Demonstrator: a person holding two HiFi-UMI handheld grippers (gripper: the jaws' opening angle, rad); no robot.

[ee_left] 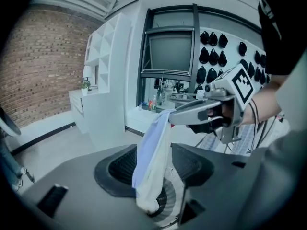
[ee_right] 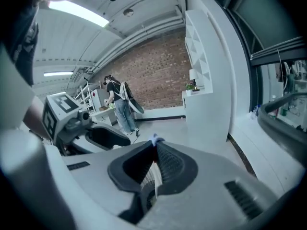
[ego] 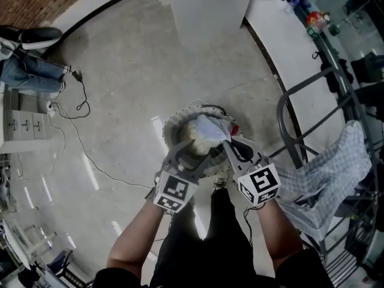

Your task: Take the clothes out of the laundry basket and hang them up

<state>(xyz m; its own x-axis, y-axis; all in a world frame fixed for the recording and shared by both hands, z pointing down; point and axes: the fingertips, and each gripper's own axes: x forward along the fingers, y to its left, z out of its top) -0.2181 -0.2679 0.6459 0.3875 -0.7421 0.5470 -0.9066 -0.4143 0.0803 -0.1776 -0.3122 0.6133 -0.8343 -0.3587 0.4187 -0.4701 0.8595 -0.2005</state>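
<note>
Above the round laundry basket [ego: 173,126] on the floor, a white and pale blue garment [ego: 207,132] hangs from my right gripper [ego: 227,140], which is shut on its top edge. In the right gripper view only a small tuft of cloth [ee_right: 154,140] shows at the closed jaw tips. My left gripper [ego: 189,153] is just left of it, open. In the left gripper view the garment [ee_left: 152,162] dangles between the wide-apart jaws, which do not press on it. A metal drying rack [ego: 300,107] stands at the right.
A checked cloth [ego: 330,173] is draped over the rack. A white pillar [ego: 204,11] stands beyond the basket. A black cable [ego: 81,137] runs over the floor at the left, near a drawer unit [ego: 24,123] and a seated person's legs [ego: 30,71]. Another person [ee_right: 120,107] stands far back.
</note>
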